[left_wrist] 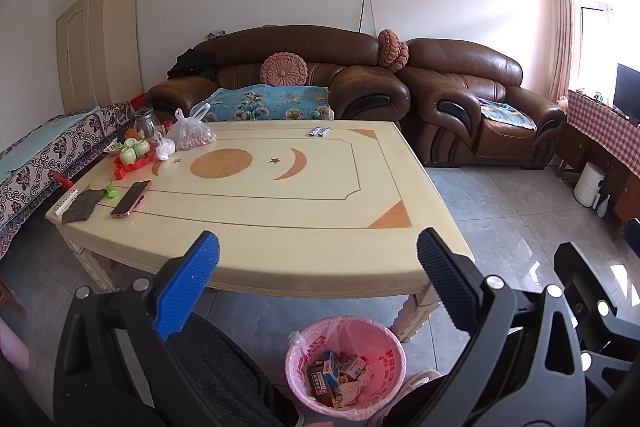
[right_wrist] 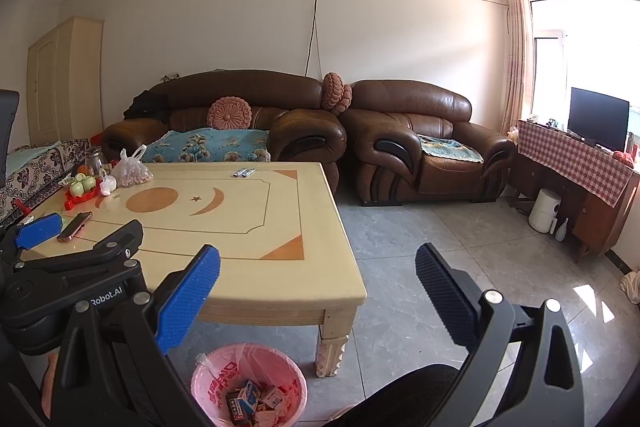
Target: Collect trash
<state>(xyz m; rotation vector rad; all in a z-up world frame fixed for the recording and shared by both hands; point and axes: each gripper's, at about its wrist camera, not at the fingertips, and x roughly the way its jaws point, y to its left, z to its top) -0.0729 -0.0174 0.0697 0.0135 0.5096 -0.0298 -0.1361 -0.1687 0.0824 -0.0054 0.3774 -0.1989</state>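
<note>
We are holding both the left gripper (left_wrist: 318,259) and right gripper (right_wrist: 318,271) wide apart and empty above the pink bin (left_wrist: 298,347), where small boxes (left_wrist: 338,373) are lying, apparently dropped in as trash.

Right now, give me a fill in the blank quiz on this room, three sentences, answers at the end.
1. The pink trash bin stands on the ____ beside the table.
2. Both the left gripper and the right gripper have their jaws ____.
3. The phone lies on the ____.

Answers: floor; open; table
</note>
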